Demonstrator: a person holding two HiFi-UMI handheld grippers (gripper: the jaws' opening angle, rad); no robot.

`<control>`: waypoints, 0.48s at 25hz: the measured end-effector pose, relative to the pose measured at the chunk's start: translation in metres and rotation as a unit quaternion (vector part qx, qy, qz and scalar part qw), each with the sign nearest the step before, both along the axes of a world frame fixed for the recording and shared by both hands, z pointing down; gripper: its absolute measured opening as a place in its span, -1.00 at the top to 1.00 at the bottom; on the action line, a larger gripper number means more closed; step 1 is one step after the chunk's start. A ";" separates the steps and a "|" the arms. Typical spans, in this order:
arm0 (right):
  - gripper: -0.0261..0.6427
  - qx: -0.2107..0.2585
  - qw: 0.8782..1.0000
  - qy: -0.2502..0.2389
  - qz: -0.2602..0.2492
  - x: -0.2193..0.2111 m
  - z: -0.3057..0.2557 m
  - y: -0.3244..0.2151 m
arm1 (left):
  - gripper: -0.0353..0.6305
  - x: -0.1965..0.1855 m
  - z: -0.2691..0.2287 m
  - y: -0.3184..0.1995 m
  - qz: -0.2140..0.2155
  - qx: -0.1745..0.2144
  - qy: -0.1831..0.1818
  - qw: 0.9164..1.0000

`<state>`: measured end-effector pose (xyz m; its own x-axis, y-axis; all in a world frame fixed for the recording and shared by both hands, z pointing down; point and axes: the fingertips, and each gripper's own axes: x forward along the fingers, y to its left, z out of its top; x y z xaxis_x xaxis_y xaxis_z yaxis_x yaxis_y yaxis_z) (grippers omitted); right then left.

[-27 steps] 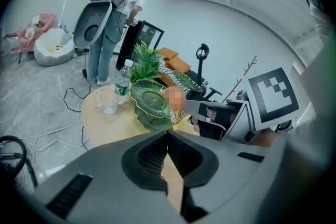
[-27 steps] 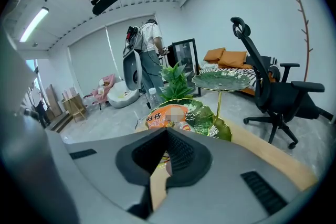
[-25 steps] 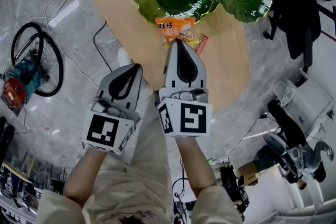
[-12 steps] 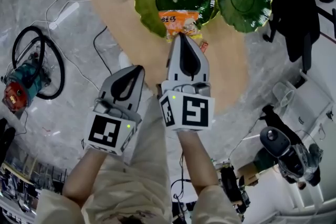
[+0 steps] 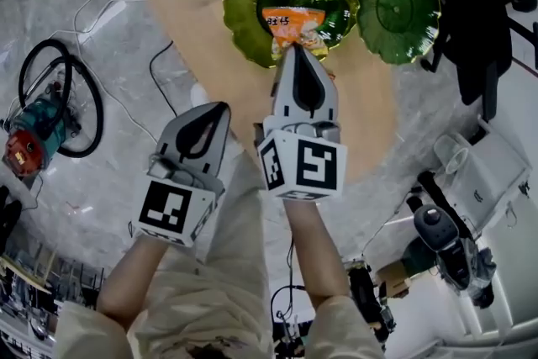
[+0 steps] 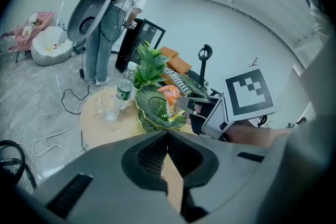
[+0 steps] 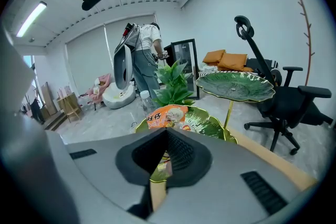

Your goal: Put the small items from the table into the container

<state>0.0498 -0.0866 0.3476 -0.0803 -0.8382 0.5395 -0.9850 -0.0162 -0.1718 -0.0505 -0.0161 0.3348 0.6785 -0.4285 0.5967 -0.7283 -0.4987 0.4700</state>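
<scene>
Over the green leaf-shaped dish on the wooden counter | right gripper fingers pinched shut on the orange snack packet, carried in from the near rim | left gripper fingers together, empty | release likely next

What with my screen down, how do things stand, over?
Right gripper shut on snack packet, packet over green dish. Left gripper shut, empty, hanging back. Nothing in the way.

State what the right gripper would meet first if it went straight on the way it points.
Probably the green leaf dish: the right gripper, holding the orange packet, points into it.
</scene>
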 end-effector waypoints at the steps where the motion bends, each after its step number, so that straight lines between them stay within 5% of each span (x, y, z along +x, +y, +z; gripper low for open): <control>1: 0.91 -0.003 1.000 -0.002 0.003 0.000 0.002 0.000 | 0.88 -0.001 -0.001 -0.001 0.002 0.001 -0.001 1.000; 12: 0.90 -0.019 0.999 -0.014 0.024 0.005 0.013 0.004 | 0.88 -0.005 0.000 -0.007 0.001 0.002 -0.008 1.000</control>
<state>0.0546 -0.0830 0.3607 -0.0560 -0.8201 0.5694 -0.9776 -0.0708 -0.1980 -0.0557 -0.0234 0.3351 0.6703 -0.4295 0.6051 -0.7341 -0.5031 0.4561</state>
